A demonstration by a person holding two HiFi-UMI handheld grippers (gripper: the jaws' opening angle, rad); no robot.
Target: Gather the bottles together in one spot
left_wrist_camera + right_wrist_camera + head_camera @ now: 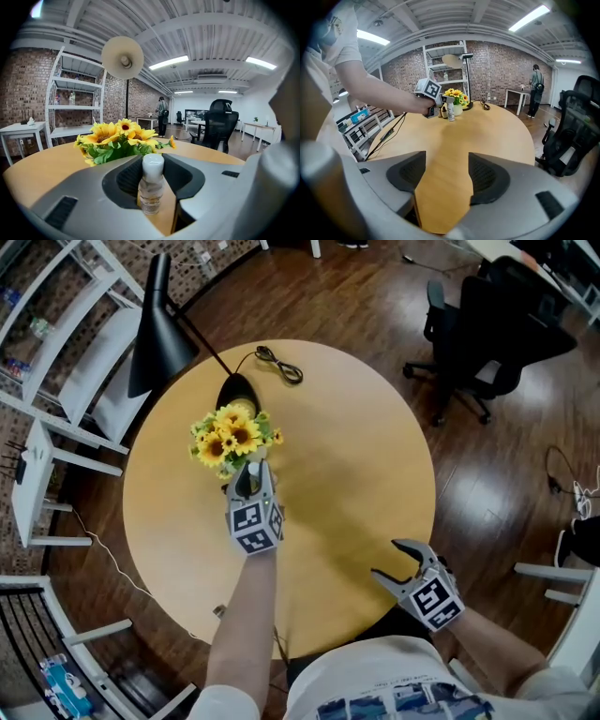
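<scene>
Clear white-capped bottle (151, 185), upright, clamped between the jaws of the left gripper (251, 474), well in from the far-left edge of the round table (375, 456), just beside one sunflower bunch (230, 435), a second, darker bottle (443, 112) close by, right gripper (389, 561) spread wide, empty, over the near edge.

no legible txt anywhere, bottle (151, 187) label too blurry to read

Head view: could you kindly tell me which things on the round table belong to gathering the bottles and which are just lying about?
Belong to the job: small clear bottle, between the fingers of the left gripper; right gripper, open and empty.
Just lying about: sunflowers; black lamp; coiled cable.
</scene>
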